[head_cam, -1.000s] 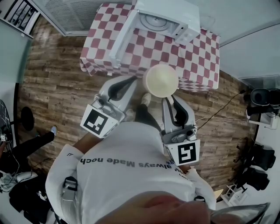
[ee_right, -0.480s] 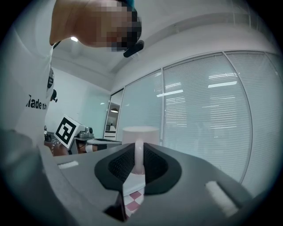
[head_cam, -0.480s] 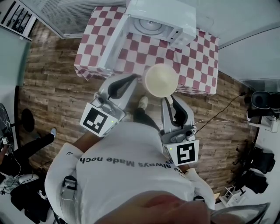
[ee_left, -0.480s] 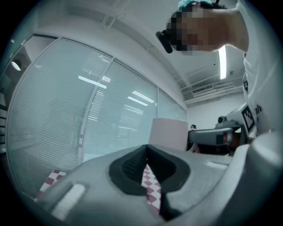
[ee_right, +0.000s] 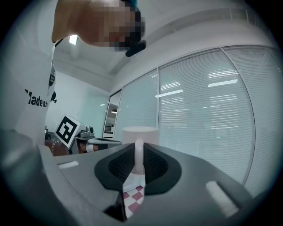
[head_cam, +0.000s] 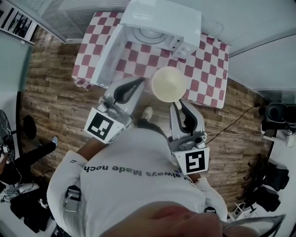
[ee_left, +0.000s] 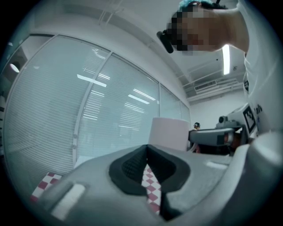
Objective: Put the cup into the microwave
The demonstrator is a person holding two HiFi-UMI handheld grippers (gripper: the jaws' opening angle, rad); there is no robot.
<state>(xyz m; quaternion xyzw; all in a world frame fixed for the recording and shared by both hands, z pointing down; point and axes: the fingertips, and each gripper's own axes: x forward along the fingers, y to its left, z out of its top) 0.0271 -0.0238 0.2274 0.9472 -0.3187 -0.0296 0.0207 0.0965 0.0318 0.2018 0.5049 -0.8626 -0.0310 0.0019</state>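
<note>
A pale cup [head_cam: 169, 84] hangs in the air just before the table's front edge, seen from above. My right gripper [head_cam: 178, 103] is shut on its handle; in the right gripper view the handle [ee_right: 139, 154] stands pinched between the dark pads, with the cup body [ee_right: 140, 134] beyond. To the left of the cup, my left gripper [head_cam: 138, 84] is shut and holds nothing; its view [ee_left: 147, 150] shows the cup [ee_left: 170, 132] ahead to the right. The white microwave [head_cam: 159, 23] stands on the table, its door [head_cam: 109, 55] swung open to the left and the round turntable [head_cam: 148, 33] showing.
The table [head_cam: 203, 69] has a red and white checked cloth. Below it lies a wooden floor [head_cam: 51, 88]. A cable [head_cam: 231, 122] runs across the floor at the right, near dark equipment [head_cam: 277, 113]. Window blinds [head_cam: 69, 14] stand behind the table's left end.
The table and microwave have come closer and shifted left in the head view. The cup stays in the right gripper, and both grippers keep their pose.
</note>
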